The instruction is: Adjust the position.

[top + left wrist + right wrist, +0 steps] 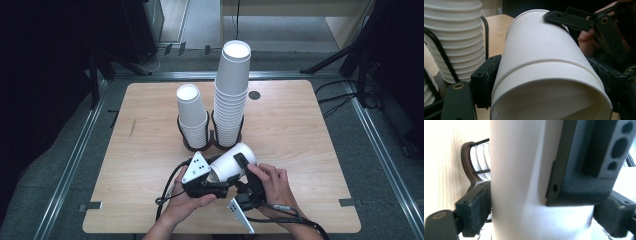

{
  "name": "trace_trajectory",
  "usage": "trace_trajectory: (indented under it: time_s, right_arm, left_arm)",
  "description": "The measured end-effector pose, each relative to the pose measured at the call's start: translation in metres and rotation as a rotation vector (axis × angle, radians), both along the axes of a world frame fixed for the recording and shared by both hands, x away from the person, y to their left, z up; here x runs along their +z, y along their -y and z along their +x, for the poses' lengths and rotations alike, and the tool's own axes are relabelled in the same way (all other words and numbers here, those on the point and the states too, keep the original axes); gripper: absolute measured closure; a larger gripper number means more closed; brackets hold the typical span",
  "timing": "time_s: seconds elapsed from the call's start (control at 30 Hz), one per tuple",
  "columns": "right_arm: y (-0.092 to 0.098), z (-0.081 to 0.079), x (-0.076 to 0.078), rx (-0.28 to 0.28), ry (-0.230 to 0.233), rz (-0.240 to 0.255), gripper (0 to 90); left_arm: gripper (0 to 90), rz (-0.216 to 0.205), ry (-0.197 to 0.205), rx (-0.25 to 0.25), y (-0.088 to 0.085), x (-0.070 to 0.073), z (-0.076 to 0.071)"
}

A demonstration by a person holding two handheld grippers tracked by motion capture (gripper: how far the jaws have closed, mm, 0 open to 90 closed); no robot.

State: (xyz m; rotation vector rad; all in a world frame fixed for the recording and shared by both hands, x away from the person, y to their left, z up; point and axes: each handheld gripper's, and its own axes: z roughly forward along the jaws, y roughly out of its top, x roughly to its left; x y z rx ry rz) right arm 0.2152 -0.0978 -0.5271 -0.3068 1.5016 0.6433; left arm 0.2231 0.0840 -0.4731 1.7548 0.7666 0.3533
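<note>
A white paper cup [232,161] lies on its side above the table's front middle, with its mouth toward my left gripper [218,175]. A second rim line [544,62] rings its wall, as if one cup sits nested in another. In the left gripper view the left gripper's pads [486,77] press on the cup [544,45] near the mouth. My right gripper [240,162] straddles the cup's base end, one jaw above and one below. Its upper finger [569,20] lies along the wall, and I see no squeeze. In the right gripper view the cup [519,182] stands between its jaws.
Behind the cup, a dark wire holder [212,145] carries a short cup stack [191,112] and a tall one [232,95]. A small dark disc [254,95] sits at the back of the wooden table [310,150]. Cables trail off the front edge.
</note>
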Motion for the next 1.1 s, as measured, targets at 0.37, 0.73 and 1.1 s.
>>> trace_trajectory:
  time_s: [0.37, 0.73, 1.1]
  right_arm:
    - [0.0, -0.002, -0.002, 0.022, -0.05, 0.036, 0.0]
    - [0.002, -0.003, 0.0, 0.031, -0.054, 0.043, 0.0]
    - [0.008, -0.007, 0.009, 0.037, -0.066, 0.09, 0.0]
  left_arm:
    - [21.4, 0.024, 0.041, 0.008, 0.0, -0.001, -0.002]
    - [21.5, 0.013, 0.053, 0.043, -0.006, -0.002, 0.002]
    - [21.4, 0.006, 0.078, 0.078, -0.011, -0.003, 0.005]
